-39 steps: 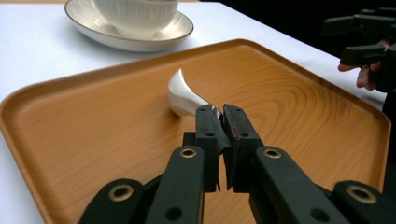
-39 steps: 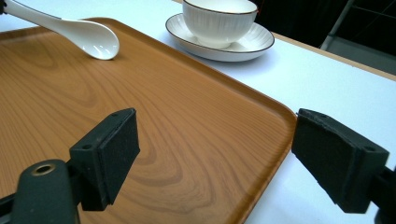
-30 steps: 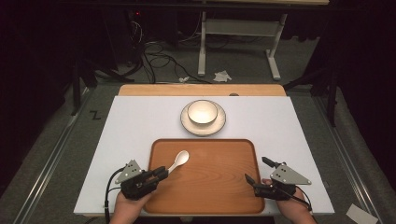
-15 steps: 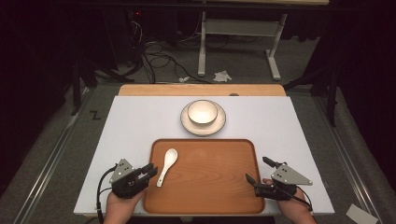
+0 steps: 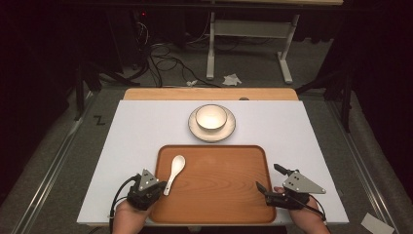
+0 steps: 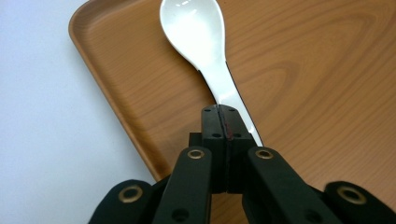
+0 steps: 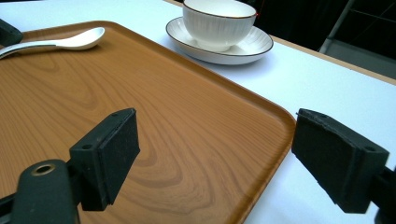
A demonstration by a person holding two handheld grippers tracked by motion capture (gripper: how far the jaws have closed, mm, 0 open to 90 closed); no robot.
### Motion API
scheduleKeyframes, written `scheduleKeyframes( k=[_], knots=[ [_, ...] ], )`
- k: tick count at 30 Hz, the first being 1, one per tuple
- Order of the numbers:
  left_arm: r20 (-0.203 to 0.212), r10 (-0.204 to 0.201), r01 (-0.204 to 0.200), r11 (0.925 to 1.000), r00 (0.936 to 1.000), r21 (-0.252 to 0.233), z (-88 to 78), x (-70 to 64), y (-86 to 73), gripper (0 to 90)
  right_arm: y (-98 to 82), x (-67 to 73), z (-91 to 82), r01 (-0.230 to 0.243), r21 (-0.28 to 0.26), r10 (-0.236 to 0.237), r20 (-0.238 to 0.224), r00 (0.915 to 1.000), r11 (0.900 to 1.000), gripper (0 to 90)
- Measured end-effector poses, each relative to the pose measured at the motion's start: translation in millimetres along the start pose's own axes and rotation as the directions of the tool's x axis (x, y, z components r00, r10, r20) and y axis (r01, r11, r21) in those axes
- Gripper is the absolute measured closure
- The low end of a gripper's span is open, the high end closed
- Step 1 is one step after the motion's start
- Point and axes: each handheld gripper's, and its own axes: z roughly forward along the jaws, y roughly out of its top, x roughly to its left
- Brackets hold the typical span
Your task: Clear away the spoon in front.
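With the white spoon lying at the left edge of the wooden tray, the left gripper has just closed empty above its handle while the right gripper hangs wide open over the right rim, so the next move likely requires reopening to grasp the handle.

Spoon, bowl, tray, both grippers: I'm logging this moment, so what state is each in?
Spoon: lying on the tray, bowl end up, not held.
Tray: flat on the table, holds the spoon.
Bowl: upright on its saucer, looks empty.
Left gripper: jaws just closed, shut above the spoon's handle.
Right gripper: open over the tray's edge, holding nothing.
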Motion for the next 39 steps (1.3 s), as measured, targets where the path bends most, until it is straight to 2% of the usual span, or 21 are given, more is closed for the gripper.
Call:
scheduleKeyframes(
  k=[2, 3, 9, 17, 22, 26, 30, 32, 35, 37, 39],
  knots=[
    [-0.030, 0.032, -0.030, 0.9952, 0.9990, 0.093, 5.2, -2.0, -1.1, 90.0, -0.1, 0.0, 0.3, 0.002, 0.001, -0.002, -0.001, 1.0000, 1.000, 16.3],
    [-0.039, 0.051, -0.046, 0.9917, 0.9980, 0.120, 7.6, -3.8, -2.0, 90.0, 0.0, 0.2, 0.4, 0.002, 0.001, -0.002, -0.002, 1.0000, 1.000, 16.3],
    [-0.075, 0.133, -0.113, 0.9681, 0.9883, 0.224, 21.3, -15.5, -3.8, 90.0, 0.4, 1.0, 0.2, 0.008, -0.006, -0.008, -0.004, 1.0000, 1.000, 16.3],
    [-0.061, 0.173, -0.153, 0.9586, 0.9831, 0.240, 23.5, -20.6, -3.8, 90.0, 0.2, 0.9, 0.2, 0.009, -0.002, -0.009, 0.000, 1.0000, 1.000, 16.3],
    [-0.043, 0.178, -0.163, 0.9581, 0.9832, 0.236, 24.7, -24.5, -2.8, 90.0, 0.3, 1.4, -0.2, 0.009, -0.002, -0.009, -0.002, 1.0000, 1.000, 16.3],
    [-0.029, 0.186, -0.173, 0.9547, 0.9822, 0.242, 27.0, -27.7, -2.7, 90.0, 0.2, 0.7, 0.4, 0.011, -0.005, -0.011, 0.000, 0.9999, 1.000, 16.3],
    [-0.021, 0.190, -0.179, 0.9541, 0.9817, 0.240, 28.1, -30.6, -2.4, 80.5, 0.2, 1.7, 0.3, 0.008, 0.000, -0.008, -0.003, 1.0000, 1.000, 16.3],
    [-0.024, 0.193, -0.182, 0.9532, 0.9809, 0.242, 28.6, -31.0, -2.4, 72.7, 0.2, 1.6, 0.2, 0.008, 0.000, -0.008, -0.002, 1.0000, 1.000, 16.3],
    [-0.024, 0.188, -0.177, 0.9563, 0.9819, 0.232, 28.2, -30.2, -2.1, 56.5, 0.1, 0.9, 0.3, 0.012, -0.006, -0.012, -0.003, 0.9999, 1.000, 16.3],
    [-0.026, 0.177, -0.167, 0.9610, 0.9838, 0.220, 27.1, -29.0, -1.6, 39.0, 0.0, 1.0, -0.1, 0.003, -0.001, -0.003, -0.001, 1.0000, 1.000, 16.2],
    [-0.028, 0.156, -0.147, 0.9703, 0.9874, 0.192, 24.1, -25.8, -0.3, 27.9, -0.1, 0.8, 0.1, 0.004, -0.001, -0.004, -0.002, 1.0000, 1.000, 16.2]
  ],
)
